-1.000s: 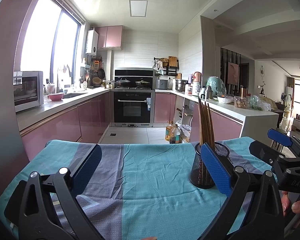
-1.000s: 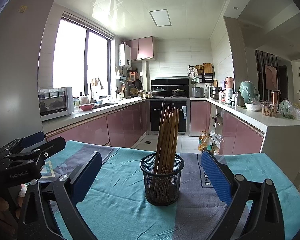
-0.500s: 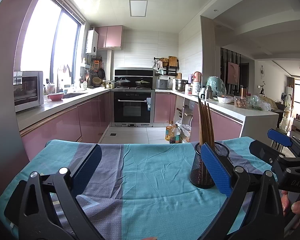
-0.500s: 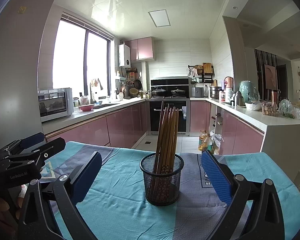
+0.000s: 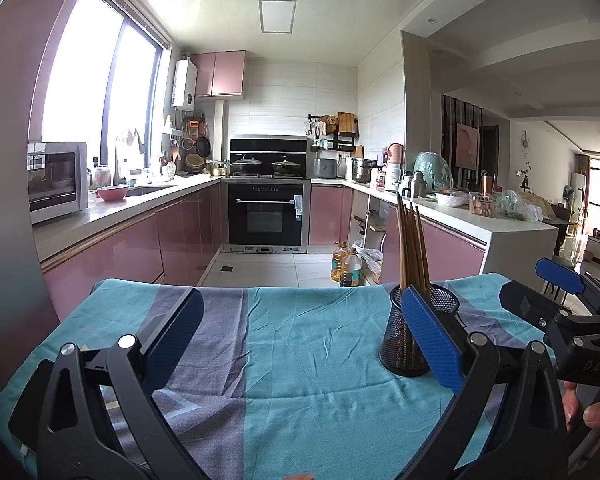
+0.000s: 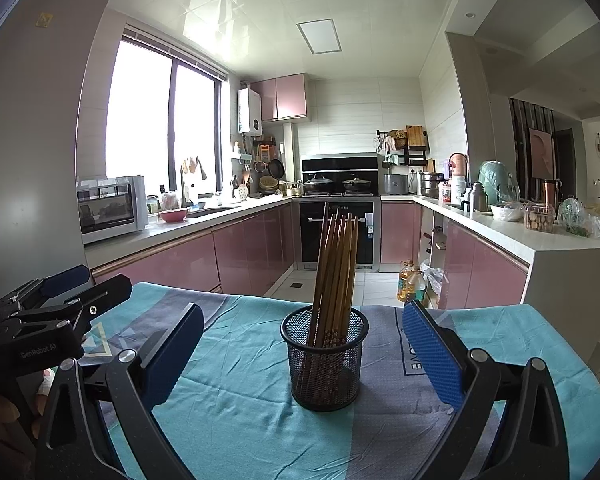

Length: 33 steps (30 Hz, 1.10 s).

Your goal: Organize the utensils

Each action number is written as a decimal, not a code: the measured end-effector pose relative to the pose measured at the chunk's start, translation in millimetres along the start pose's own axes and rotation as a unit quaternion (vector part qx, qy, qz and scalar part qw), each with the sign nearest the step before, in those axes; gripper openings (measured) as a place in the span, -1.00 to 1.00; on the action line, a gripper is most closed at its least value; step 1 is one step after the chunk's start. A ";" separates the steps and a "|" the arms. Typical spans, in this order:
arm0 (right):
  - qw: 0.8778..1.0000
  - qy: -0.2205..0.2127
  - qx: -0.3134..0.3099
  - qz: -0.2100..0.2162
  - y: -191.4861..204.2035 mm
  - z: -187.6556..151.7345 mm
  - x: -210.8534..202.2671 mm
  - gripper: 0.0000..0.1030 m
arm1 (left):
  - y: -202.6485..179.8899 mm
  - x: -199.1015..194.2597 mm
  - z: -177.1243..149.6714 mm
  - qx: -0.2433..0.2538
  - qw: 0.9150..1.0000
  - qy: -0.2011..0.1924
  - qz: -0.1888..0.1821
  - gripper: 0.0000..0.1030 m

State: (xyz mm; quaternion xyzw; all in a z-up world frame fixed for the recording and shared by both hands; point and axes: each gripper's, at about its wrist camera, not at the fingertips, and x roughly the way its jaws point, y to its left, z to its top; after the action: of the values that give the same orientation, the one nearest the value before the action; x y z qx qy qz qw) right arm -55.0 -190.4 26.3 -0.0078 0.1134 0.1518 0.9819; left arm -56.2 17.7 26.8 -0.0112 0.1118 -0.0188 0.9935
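Note:
A black mesh holder (image 6: 325,358) stands upright on the teal and grey tablecloth (image 6: 236,412), filled with several brown wooden chopsticks (image 6: 336,264) leaning slightly right. My right gripper (image 6: 304,356) is open, its blue pads wide apart on either side of the holder and a little nearer to me than it. In the left wrist view the same holder (image 5: 410,340) sits just behind the right pad, with the chopsticks (image 5: 411,248) rising above it. My left gripper (image 5: 300,340) is open over bare cloth, nothing between its fingers.
The table's far edge (image 5: 260,286) drops to a tiled kitchen floor with oil bottles (image 5: 346,266). Pink cabinets, an oven (image 5: 266,216) and a white counter (image 6: 540,240) lie beyond. Each gripper appears at the other view's side, held by a hand (image 5: 588,412).

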 end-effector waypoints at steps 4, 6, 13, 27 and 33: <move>1.000 0.001 0.000 0.000 0.5 -0.2 0.0 0.87 | 0.1 -0.1 -0.1 -0.001 1.000 0.001 0.000 0.89; 1.000 0.001 0.000 0.000 0.3 -0.2 -0.2 0.87 | 0.0 -0.1 -0.1 0.000 1.000 0.000 0.000 0.89; 1.000 0.002 0.000 0.000 0.6 -0.2 0.4 0.87 | 0.1 0.1 -0.1 -0.001 1.000 0.001 0.000 0.89; 1.000 0.001 0.002 0.000 1.5 0.1 1.3 0.87 | 0.5 -0.3 -0.6 -0.001 1.000 0.001 0.000 0.89; 1.000 0.001 0.002 0.000 1.5 0.0 1.2 0.87 | 0.5 -0.2 -0.5 -0.001 1.000 0.001 0.001 0.89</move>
State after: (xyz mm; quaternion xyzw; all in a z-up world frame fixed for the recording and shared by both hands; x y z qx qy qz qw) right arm -54.3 -188.6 26.1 -0.0063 0.1148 0.1518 0.9817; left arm -56.5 18.3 26.4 -0.0117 0.1129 -0.0181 0.9934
